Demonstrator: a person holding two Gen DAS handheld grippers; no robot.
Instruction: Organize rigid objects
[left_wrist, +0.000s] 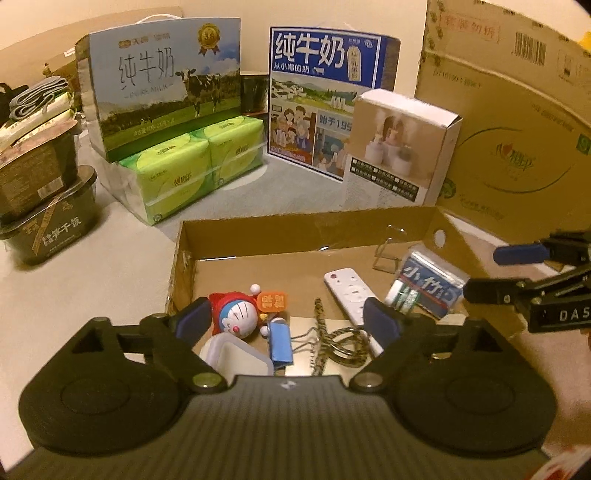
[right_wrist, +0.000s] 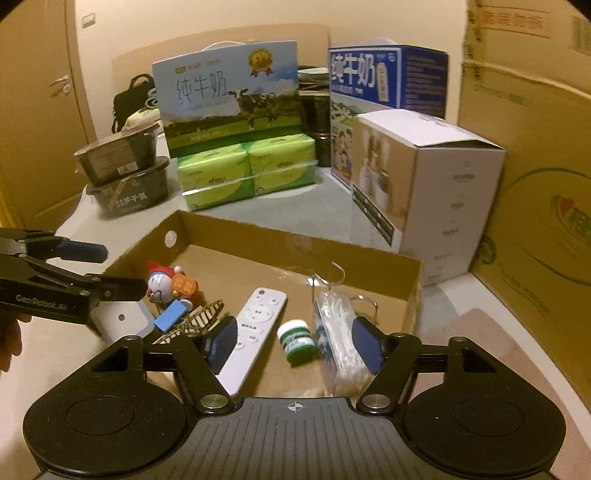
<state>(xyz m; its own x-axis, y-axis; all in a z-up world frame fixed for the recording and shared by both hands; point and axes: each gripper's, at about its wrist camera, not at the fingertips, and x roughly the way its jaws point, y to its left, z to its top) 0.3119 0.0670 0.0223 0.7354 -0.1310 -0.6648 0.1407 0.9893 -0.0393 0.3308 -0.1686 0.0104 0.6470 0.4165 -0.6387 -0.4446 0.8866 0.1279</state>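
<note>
A shallow cardboard box (left_wrist: 306, 229) (right_wrist: 295, 240) holds small objects: a Doraemon figure (left_wrist: 236, 314) (right_wrist: 166, 282), a white remote (left_wrist: 349, 291) (right_wrist: 255, 325), a blue eraser-like block (left_wrist: 281, 341) (right_wrist: 170, 314), a white lidded container (left_wrist: 236, 356), a striped ring and stick (left_wrist: 345, 343), a small green-labelled jar (right_wrist: 297, 339) and a clear bag of items (left_wrist: 428, 284) (right_wrist: 338, 343). My left gripper (left_wrist: 288, 325) (right_wrist: 123, 269) is open above the box's left side, holding nothing. My right gripper (right_wrist: 293, 341) (left_wrist: 480, 271) is open over the jar and remote, holding nothing.
Behind the box stand two milk cartons (left_wrist: 162, 88) (left_wrist: 325, 96), green tissue packs (left_wrist: 192, 162), a white humidifier box (left_wrist: 399, 147) (right_wrist: 424, 184) and stacked dark food bowls (left_wrist: 44, 199). A large cardboard carton (left_wrist: 517, 122) walls the right side. A door (right_wrist: 37, 110) is at far left.
</note>
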